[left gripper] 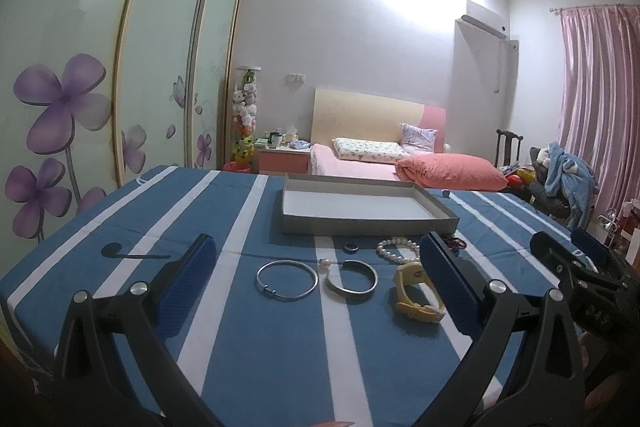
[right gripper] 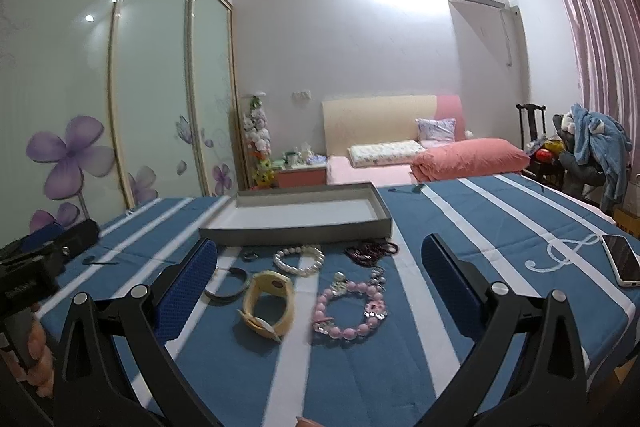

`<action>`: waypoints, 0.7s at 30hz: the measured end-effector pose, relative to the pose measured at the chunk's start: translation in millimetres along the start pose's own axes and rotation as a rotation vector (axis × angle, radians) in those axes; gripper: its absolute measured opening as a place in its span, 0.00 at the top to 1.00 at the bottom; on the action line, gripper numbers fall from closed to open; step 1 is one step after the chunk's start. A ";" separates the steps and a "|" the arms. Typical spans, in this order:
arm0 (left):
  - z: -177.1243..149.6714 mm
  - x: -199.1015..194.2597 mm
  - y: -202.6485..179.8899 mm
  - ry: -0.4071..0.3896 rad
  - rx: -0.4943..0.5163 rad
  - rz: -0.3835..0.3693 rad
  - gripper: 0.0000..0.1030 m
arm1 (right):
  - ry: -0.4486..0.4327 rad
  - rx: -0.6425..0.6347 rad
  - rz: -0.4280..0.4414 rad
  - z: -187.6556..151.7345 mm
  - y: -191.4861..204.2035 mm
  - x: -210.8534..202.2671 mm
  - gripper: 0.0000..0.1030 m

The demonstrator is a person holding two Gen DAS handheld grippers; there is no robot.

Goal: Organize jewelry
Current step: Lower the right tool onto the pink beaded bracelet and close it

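Observation:
Jewelry lies on a blue striped tablecloth in front of an empty grey tray [left gripper: 370,223] [right gripper: 296,233]. In the left wrist view: a thin silver bangle [left gripper: 287,281], a silver cuff [left gripper: 352,281], a dark ring [left gripper: 351,247], a pearl bracelet [left gripper: 398,250] and a yellow watch [left gripper: 416,293]. The right wrist view adds a pink bead bracelet [right gripper: 348,311] and dark red beads [right gripper: 372,251], plus the watch [right gripper: 268,303] and pearls [right gripper: 299,259]. My left gripper [left gripper: 318,267] is open above the bangle and cuff. My right gripper [right gripper: 318,267] is open above the watch and pink bracelet. Both are empty.
A phone [right gripper: 622,263] lies on the cloth at the right edge. Behind the table stand a pink bed [left gripper: 400,163], a wardrobe with flower doors [left gripper: 60,107] and a chair with clothes [right gripper: 592,147]. The right gripper shows at the left view's right edge [left gripper: 576,259].

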State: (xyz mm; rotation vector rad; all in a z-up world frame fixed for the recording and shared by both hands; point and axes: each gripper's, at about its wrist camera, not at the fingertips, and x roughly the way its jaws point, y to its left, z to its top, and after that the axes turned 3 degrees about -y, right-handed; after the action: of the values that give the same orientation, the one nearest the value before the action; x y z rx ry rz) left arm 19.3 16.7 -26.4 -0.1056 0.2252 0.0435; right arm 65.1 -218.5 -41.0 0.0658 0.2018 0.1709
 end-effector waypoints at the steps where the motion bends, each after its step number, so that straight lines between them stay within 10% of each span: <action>1: -2.0 4.1 1.9 0.013 0.002 0.015 0.04 | 0.022 0.003 -0.007 -1.0 -2.6 4.5 0.02; 6: -5.8 15.8 3.1 0.064 0.014 0.054 0.04 | 0.199 0.063 -0.008 -11.3 -23.0 34.8 0.03; 17: -14.3 56.1 11.5 0.216 0.029 0.093 0.04 | 0.490 0.134 -0.086 -29.7 -45.8 94.9 0.46; 21: -15.5 73.0 17.8 0.269 0.027 0.109 0.04 | 0.548 0.119 -0.101 -32.2 -44.5 104.6 0.48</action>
State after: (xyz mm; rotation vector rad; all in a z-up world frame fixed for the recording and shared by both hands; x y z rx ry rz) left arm 86.0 35.0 -59.5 -0.0719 0.4999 0.1346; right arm 166.8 -242.4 -96.4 0.1262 0.7606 0.0729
